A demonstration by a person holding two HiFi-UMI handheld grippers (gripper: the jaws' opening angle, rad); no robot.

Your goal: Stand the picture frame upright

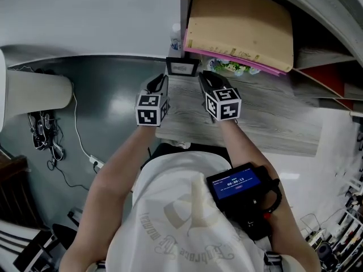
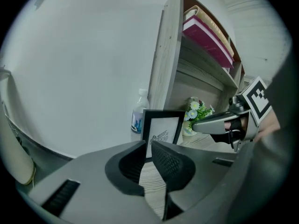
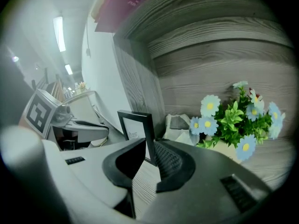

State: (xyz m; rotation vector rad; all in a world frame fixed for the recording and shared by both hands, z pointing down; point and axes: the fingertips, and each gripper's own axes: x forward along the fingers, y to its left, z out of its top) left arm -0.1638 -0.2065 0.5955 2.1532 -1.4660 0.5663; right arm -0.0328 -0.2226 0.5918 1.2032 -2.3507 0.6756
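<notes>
Nearest, a chest-worn screen [image 1: 237, 184] shows digits too small to read. Left gripper [image 1: 161, 83] and right gripper [image 1: 205, 79] hover over the desk [image 1: 272, 123], jaws slightly apart, empty. Beyond, the picture frame [image 1: 182, 67] stands upright (long axis vertical) at the desk's far edge, facing the person.

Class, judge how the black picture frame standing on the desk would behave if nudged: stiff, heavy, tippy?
The picture frame looks rigid: its thin edges run straight. Probably light, being slim with a paper print. Upright on the desk on a narrow base, it would likely tip rather than slide.
</notes>
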